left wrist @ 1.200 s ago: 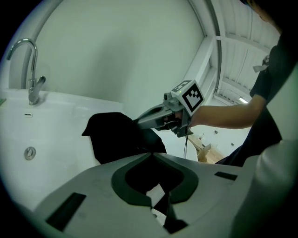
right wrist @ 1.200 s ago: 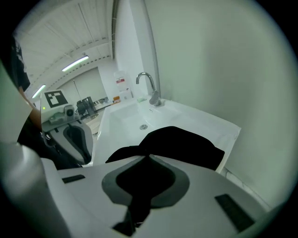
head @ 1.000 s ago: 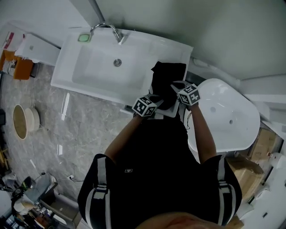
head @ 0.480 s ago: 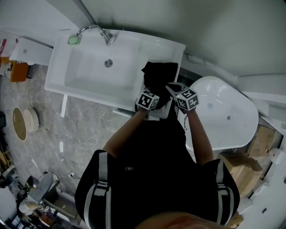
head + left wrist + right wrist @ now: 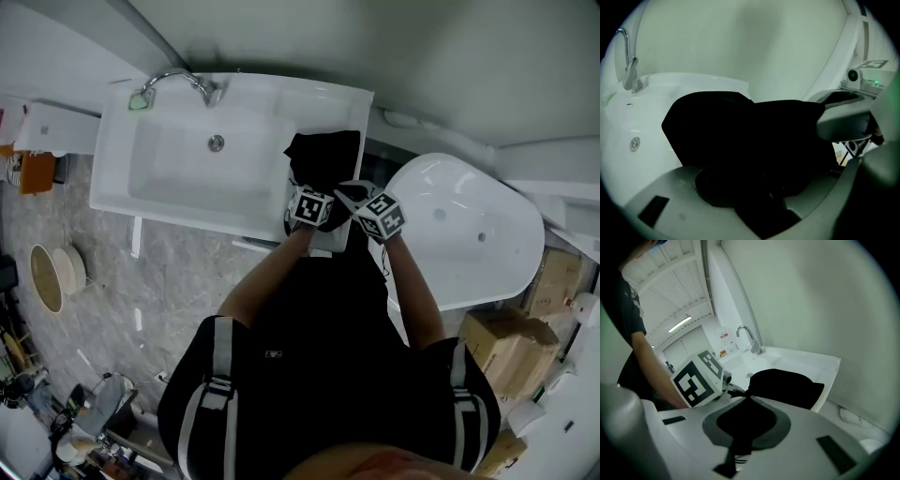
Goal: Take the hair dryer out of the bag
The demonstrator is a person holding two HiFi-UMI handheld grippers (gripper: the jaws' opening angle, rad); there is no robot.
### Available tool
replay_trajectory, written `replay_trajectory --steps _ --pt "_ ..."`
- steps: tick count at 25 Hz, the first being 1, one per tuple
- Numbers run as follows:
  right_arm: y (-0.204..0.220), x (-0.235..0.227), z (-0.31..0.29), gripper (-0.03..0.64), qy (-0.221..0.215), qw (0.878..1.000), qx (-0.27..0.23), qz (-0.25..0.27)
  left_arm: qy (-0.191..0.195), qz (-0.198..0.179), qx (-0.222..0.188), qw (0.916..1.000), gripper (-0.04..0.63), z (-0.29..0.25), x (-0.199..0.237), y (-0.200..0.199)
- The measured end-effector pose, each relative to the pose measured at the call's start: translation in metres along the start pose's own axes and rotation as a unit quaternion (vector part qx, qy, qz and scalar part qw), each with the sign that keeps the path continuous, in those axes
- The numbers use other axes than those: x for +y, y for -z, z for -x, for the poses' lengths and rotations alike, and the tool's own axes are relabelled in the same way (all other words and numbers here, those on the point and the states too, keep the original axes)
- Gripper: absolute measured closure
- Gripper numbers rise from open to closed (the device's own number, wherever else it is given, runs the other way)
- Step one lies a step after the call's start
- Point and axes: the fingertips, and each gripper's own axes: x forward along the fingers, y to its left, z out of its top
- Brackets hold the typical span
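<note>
The black bag [image 5: 323, 159] lies slumped on the flat surface [image 5: 361, 112] at the right end of the white sink [image 5: 178, 159], just beside the basin. The hair dryer itself cannot be made out; only dark cloth shows. The right gripper [image 5: 746, 401] has its fingers together, clamped on a fold of the bag's near edge. The left gripper [image 5: 759, 206] points down at the bag from the near side, its fingers [image 5: 670, 197] apart and just opened wider, with the cloth between them but not pinched. A chrome faucet [image 5: 178, 80] stands at the sink's back rim, and a white bathtub [image 5: 469, 234] sits to the right.
</note>
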Motion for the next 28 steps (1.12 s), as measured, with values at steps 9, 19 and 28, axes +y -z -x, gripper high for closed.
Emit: replay_trajectory --steps 9,19,28 --pt "0.023 -0.005 0.008 0.546 0.021 1.0 0.011 -0.019 -0.047 0.015 0.025 0.9985 0.35 -0.024 0.006 0.001" --pt "0.037 0.004 -0.001 0.546 0.006 1.0 0.021 -0.023 0.059 0.098 -0.039 0.9927 0.397 -0.018 0.005 -0.008" --pt "0.018 0.006 0.0 0.546 0.013 1.0 -0.001 -0.012 0.24 0.189 -0.108 0.9461 0.397 0.02 -0.005 -0.024"
